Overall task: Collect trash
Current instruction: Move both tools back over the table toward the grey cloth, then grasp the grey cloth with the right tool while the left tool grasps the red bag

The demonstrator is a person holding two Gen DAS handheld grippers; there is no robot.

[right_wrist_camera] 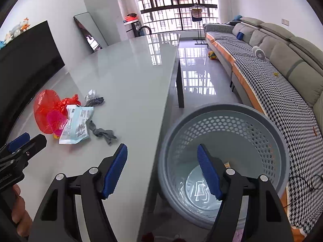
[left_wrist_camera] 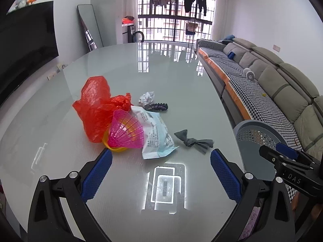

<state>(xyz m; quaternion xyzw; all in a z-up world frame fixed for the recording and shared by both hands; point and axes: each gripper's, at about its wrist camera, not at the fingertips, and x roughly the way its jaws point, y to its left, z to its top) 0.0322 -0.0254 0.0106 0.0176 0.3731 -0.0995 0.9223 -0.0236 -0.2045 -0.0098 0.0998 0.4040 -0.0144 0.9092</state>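
Observation:
Trash lies on the glossy grey table (left_wrist_camera: 141,70): a red plastic bag (left_wrist_camera: 94,109), a pink ribbed plastic cone (left_wrist_camera: 127,131) on a yellow ring (left_wrist_camera: 115,149), a white and blue wrapper (left_wrist_camera: 155,133), a knotted grey rag (left_wrist_camera: 193,141), a crumpled paper ball (left_wrist_camera: 146,97) and a dark comb-like piece (left_wrist_camera: 158,107). My left gripper (left_wrist_camera: 161,157) is open and empty, just short of the wrapper. My right gripper (right_wrist_camera: 162,151) is open and empty over the rim of a grey perforated bin (right_wrist_camera: 222,137), which stands on the floor beside the table. The bin also shows in the left wrist view (left_wrist_camera: 260,135).
A sofa with a houndstooth cover (right_wrist_camera: 272,84) runs along the right. A black TV (left_wrist_camera: 24,44) and a leaning mirror (left_wrist_camera: 90,28) stand at the left. The table's right edge (right_wrist_camera: 171,84) runs next to the bin. A cable (right_wrist_camera: 302,185) lies by the sofa.

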